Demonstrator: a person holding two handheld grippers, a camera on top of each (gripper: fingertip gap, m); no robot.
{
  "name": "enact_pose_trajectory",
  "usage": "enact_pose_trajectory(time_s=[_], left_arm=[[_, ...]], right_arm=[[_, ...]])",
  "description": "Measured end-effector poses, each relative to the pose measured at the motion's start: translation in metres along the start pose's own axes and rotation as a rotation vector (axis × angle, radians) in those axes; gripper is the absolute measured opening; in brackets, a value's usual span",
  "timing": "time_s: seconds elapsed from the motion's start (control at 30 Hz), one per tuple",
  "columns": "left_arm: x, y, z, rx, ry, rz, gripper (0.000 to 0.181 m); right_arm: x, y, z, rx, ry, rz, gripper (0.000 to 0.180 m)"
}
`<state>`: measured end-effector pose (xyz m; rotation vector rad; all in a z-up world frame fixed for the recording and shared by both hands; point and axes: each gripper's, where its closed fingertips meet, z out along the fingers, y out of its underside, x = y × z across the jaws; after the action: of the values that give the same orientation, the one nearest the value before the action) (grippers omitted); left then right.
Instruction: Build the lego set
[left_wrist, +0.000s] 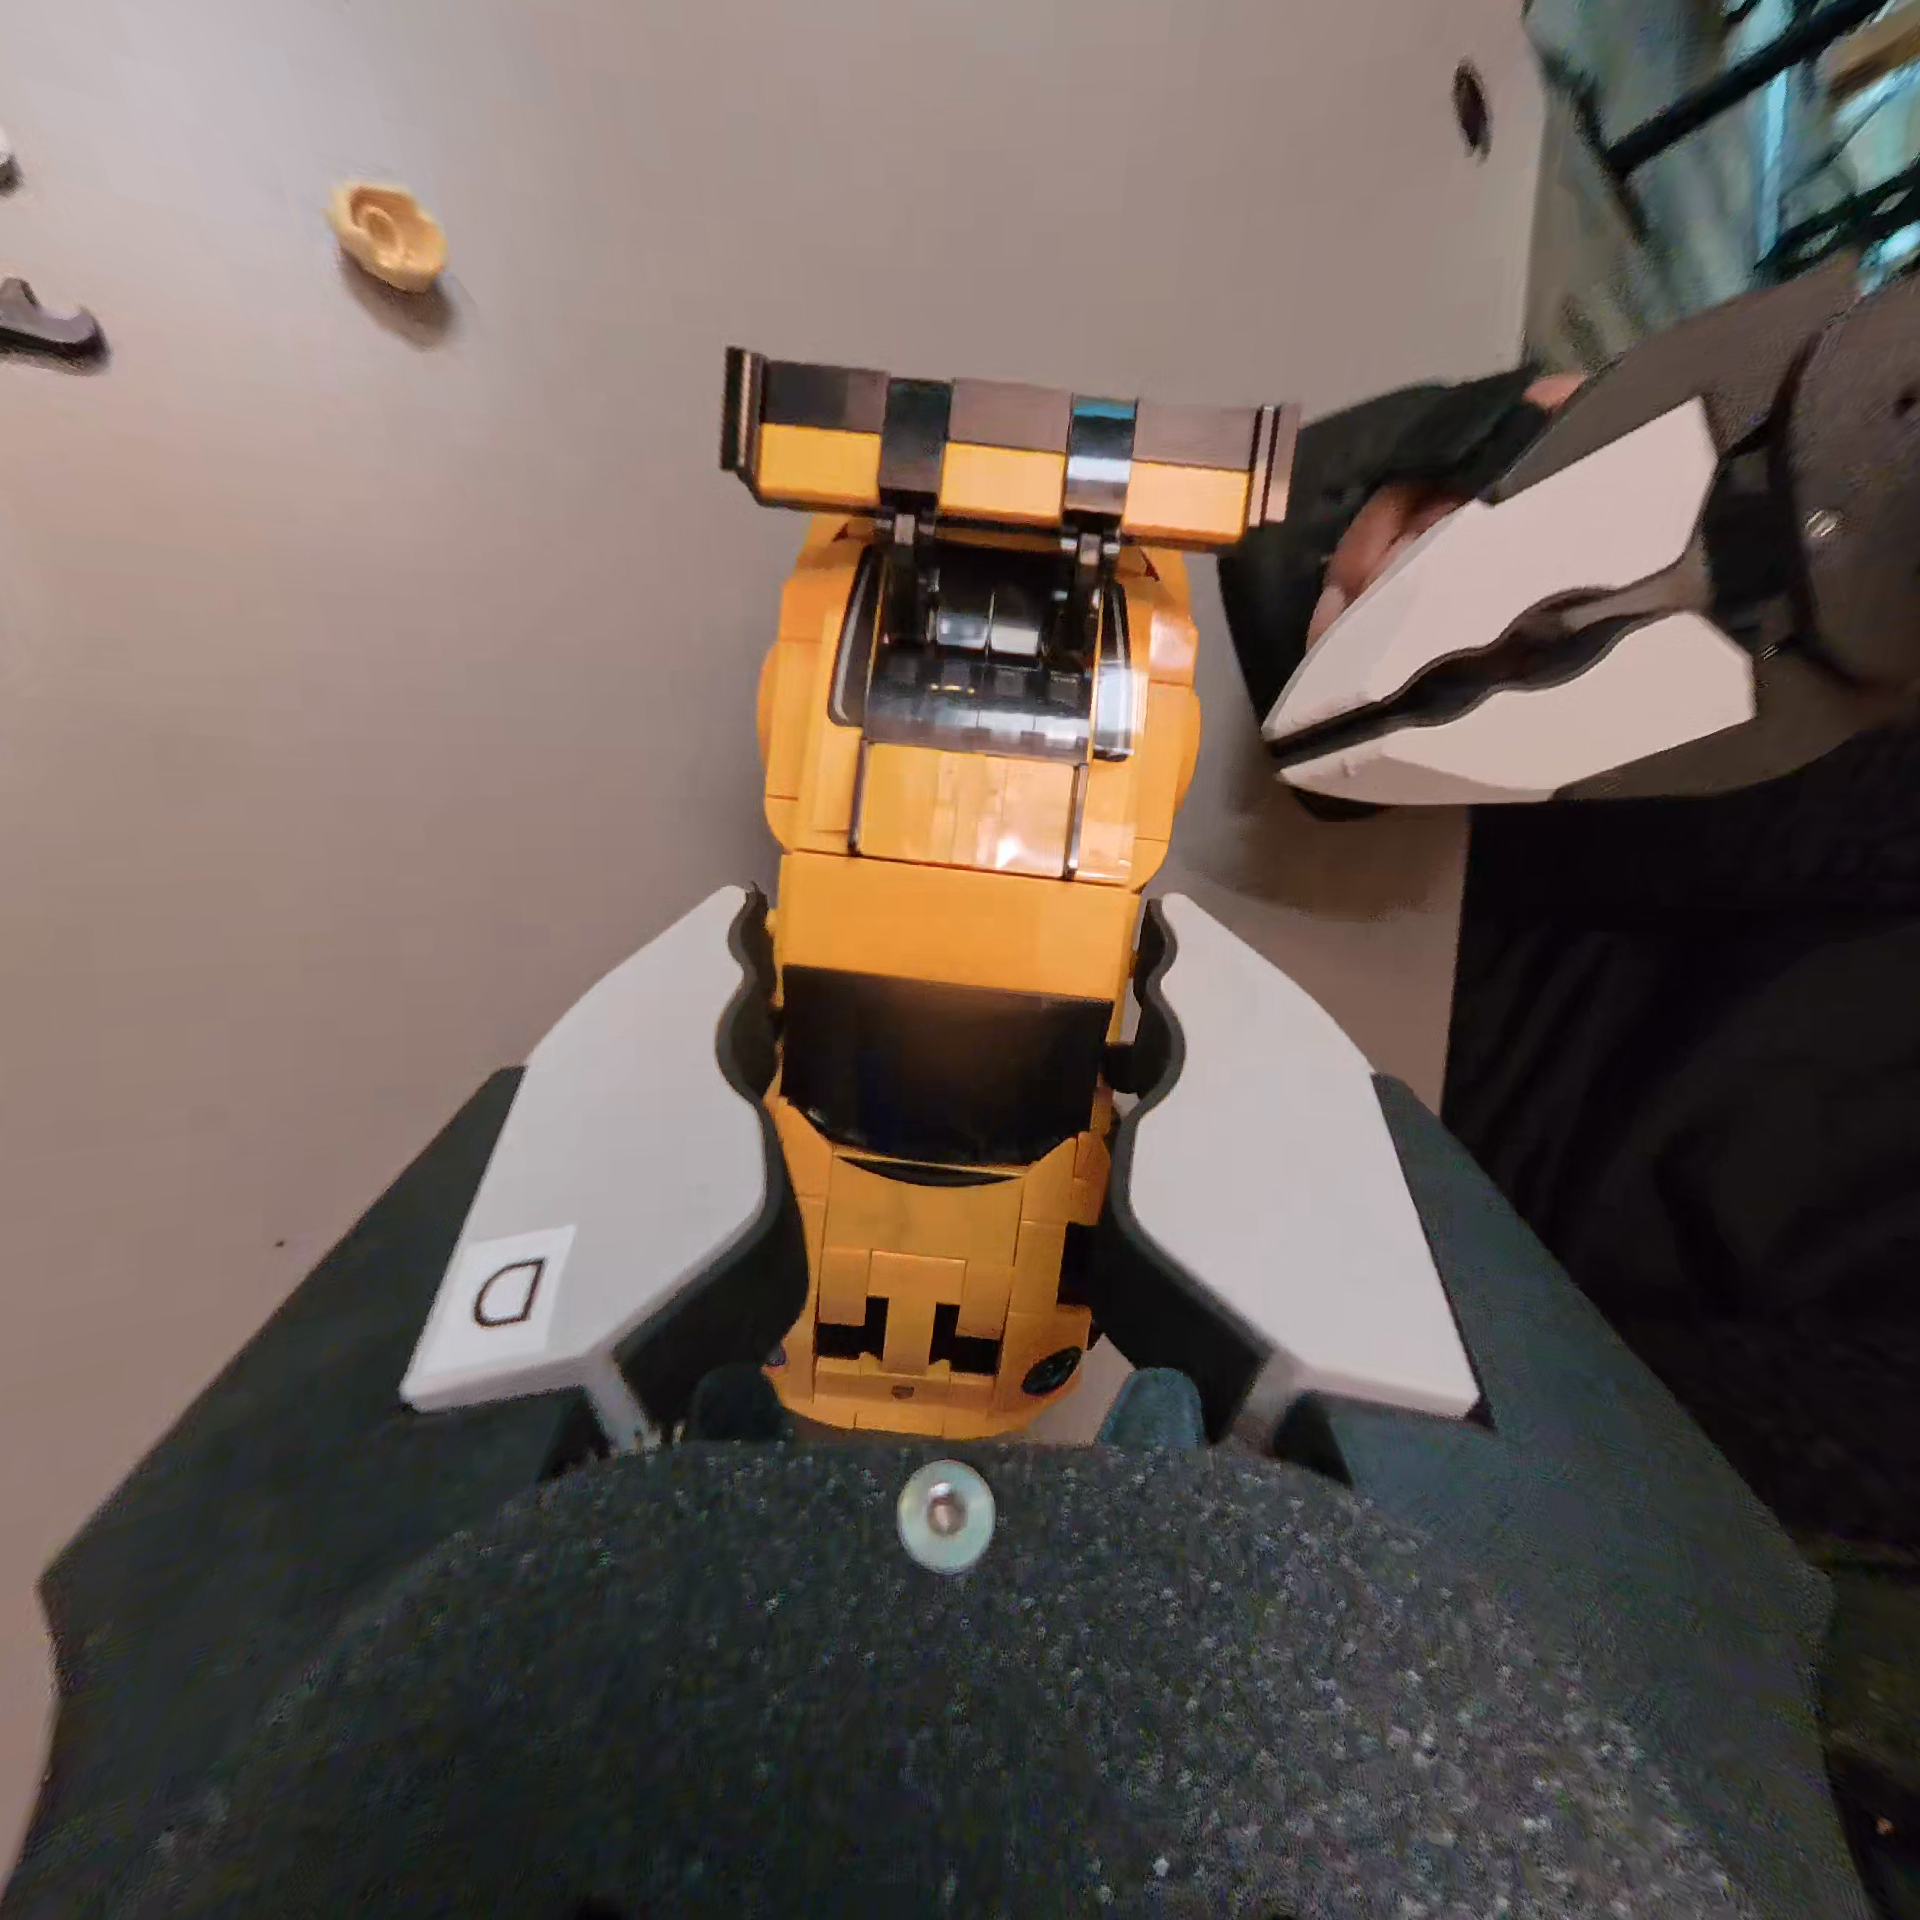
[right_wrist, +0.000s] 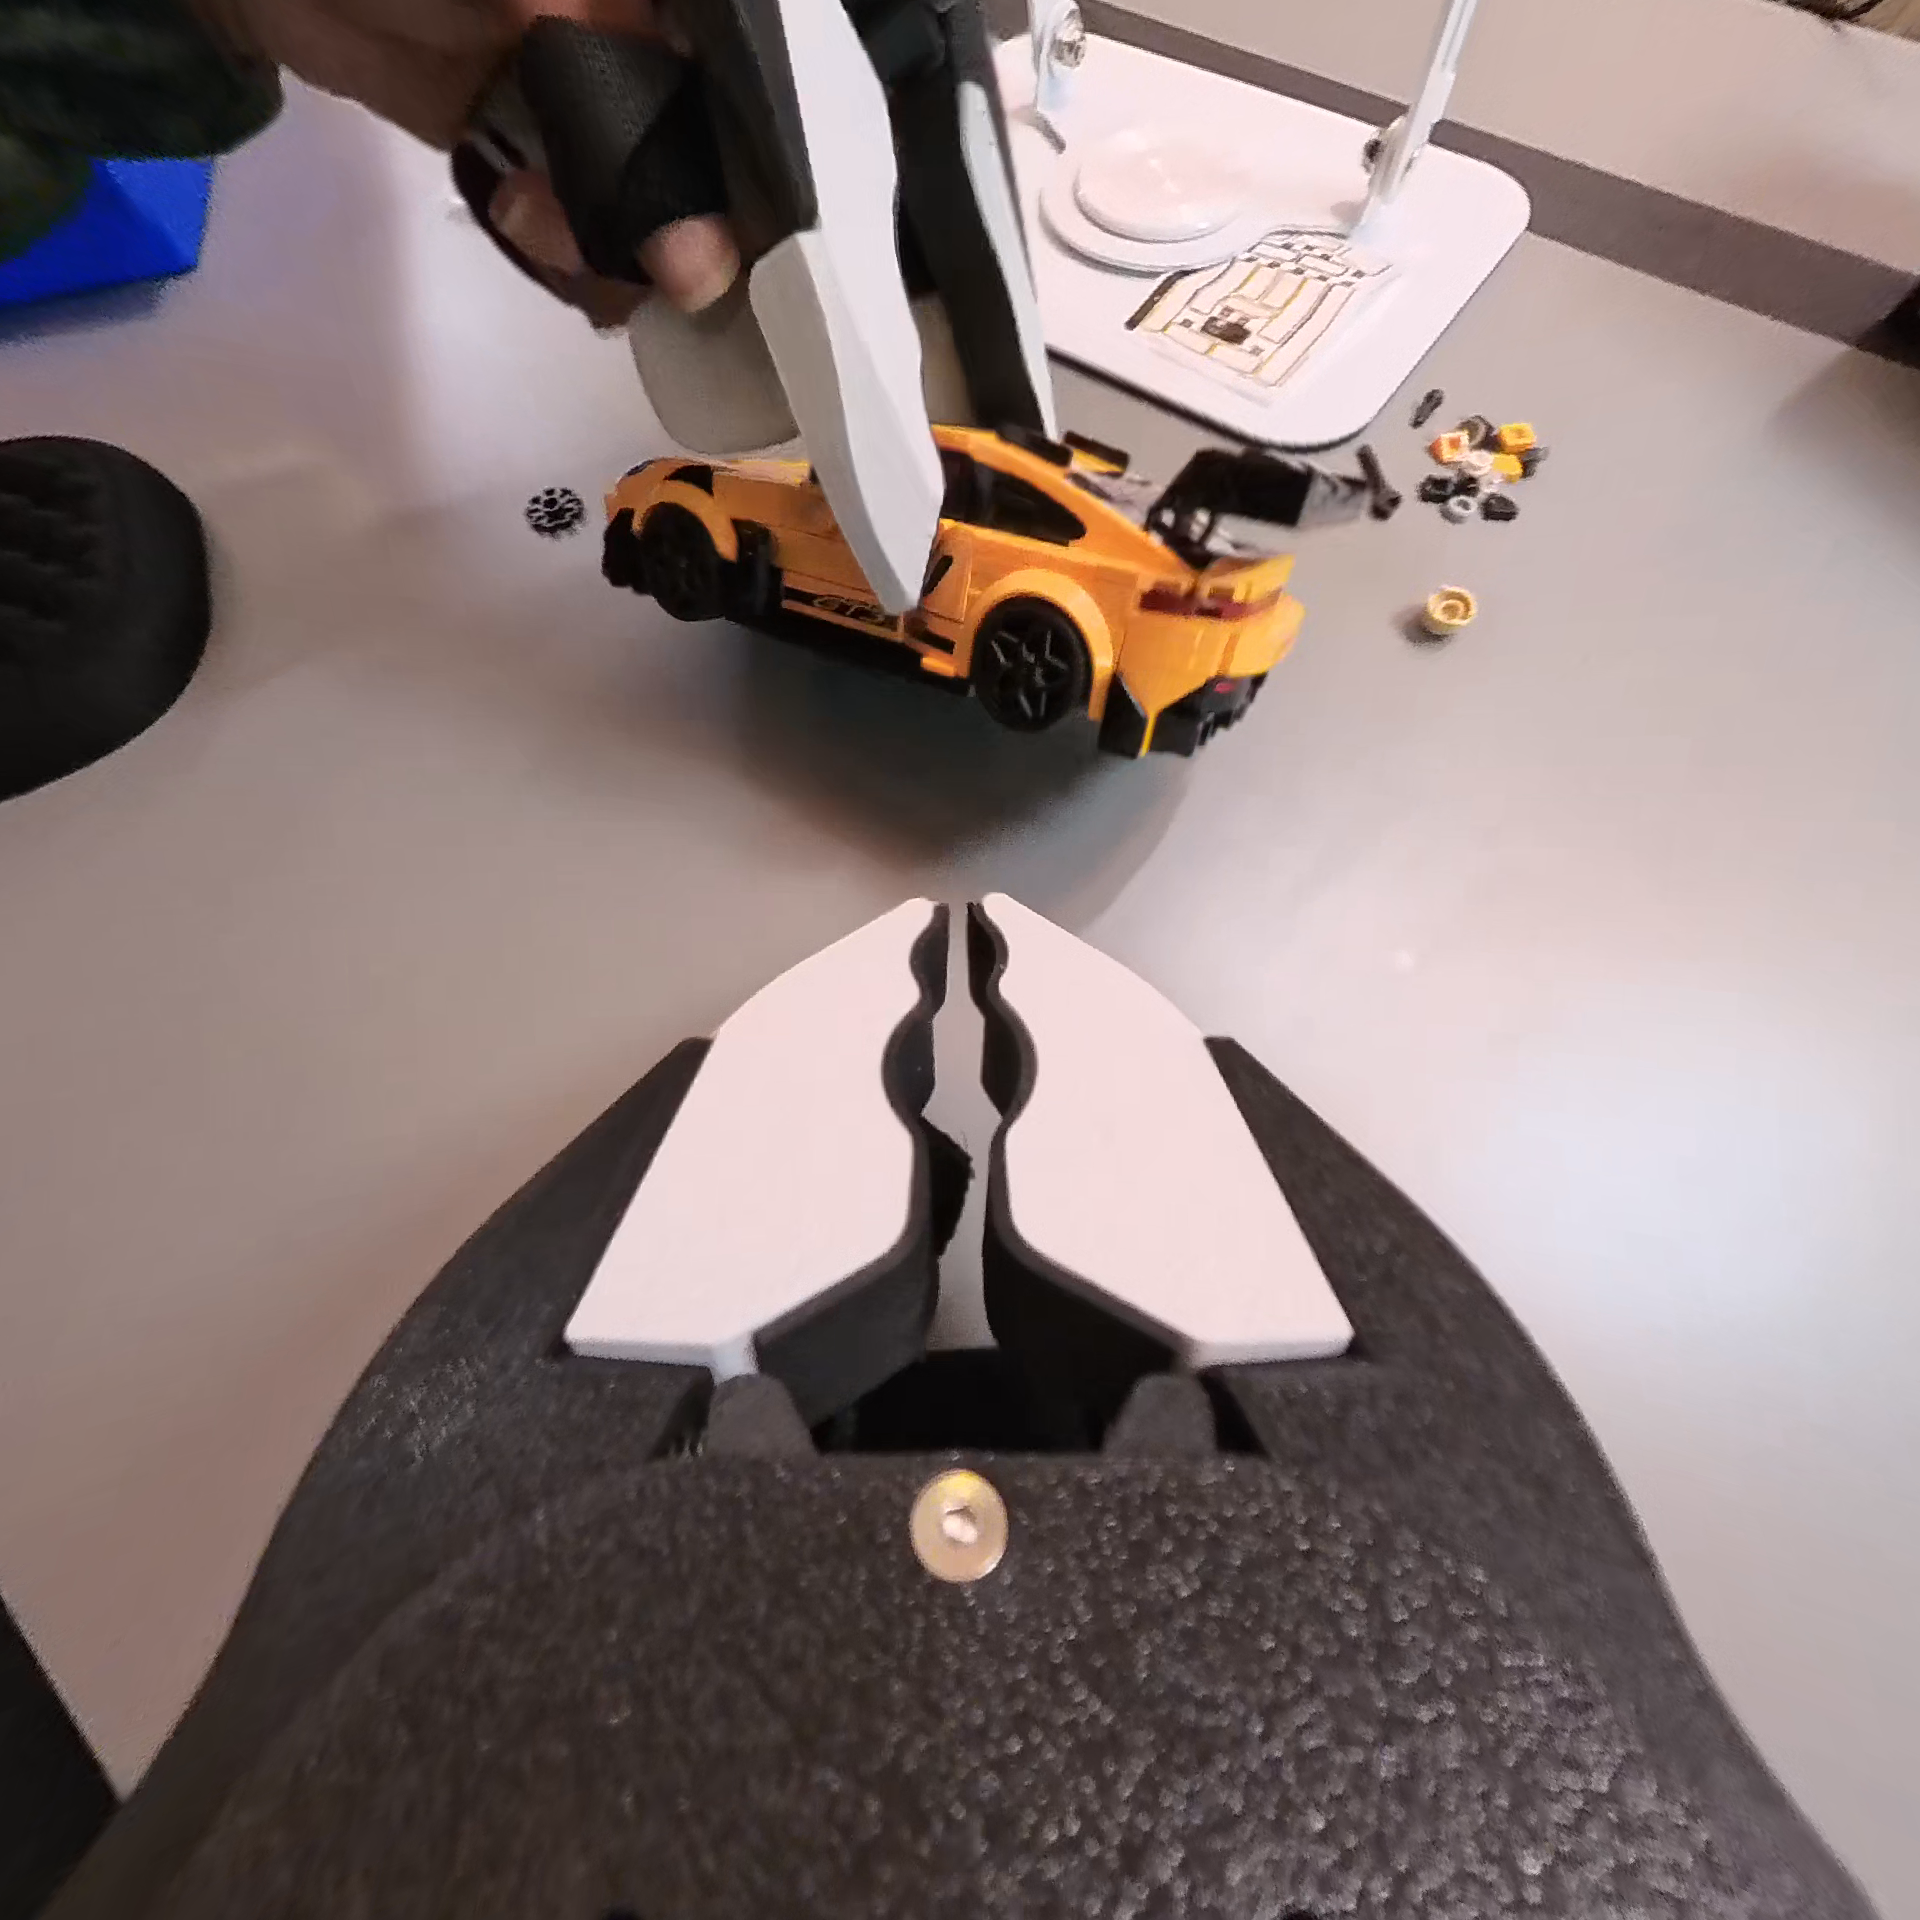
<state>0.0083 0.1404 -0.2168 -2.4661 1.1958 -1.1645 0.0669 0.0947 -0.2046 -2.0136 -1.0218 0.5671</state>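
A yellow and black lego car (left_wrist: 977, 790) with a black rear wing (left_wrist: 1008, 436) sits between the fingers of my left gripper (left_wrist: 956, 914), which is shut on its cabin sides. In the right wrist view the car (right_wrist: 1091, 592) shows side-on, held from above by the left gripper (right_wrist: 971, 499), seemingly just above the grey table (right_wrist: 1455, 987). My right gripper (right_wrist: 961, 906) is shut and empty, well short of the car. It also shows at the right of the left wrist view (left_wrist: 1283, 753), beside the car's rear.
A pile of small loose pieces (right_wrist: 1481, 468), a tan round piece (right_wrist: 1447, 610) and a black hub (right_wrist: 554, 509) lie around the car. A white stand base (right_wrist: 1455, 239) with a printed sheet (right_wrist: 1257, 301) is behind. A blue bin (right_wrist: 114, 229) and a black object (right_wrist: 83, 613) are at left. The tan round piece (right_wrist: 1447, 610) lies around 11 centimetres away from my left fingertips. Look for it in the left wrist view (left_wrist: 414, 241) too.
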Motion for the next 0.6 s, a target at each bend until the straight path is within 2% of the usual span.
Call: enact_pose_trajectory(time_s=[0.1, 0.6], left_arm=[[-0.001, -0.006, -0.004, 0.065, 0.032, -0.055, 0.067], [0.001, -0.015, -0.005, 0.168, 0.114, -0.258, 0.067]], right_arm=[[0.003, -0.002, 0.001, 0.002, 0.015, -0.001, 0.003], [-0.003, -0.008, 0.004, 0.009, 0.026, -0.026, 0.002]])
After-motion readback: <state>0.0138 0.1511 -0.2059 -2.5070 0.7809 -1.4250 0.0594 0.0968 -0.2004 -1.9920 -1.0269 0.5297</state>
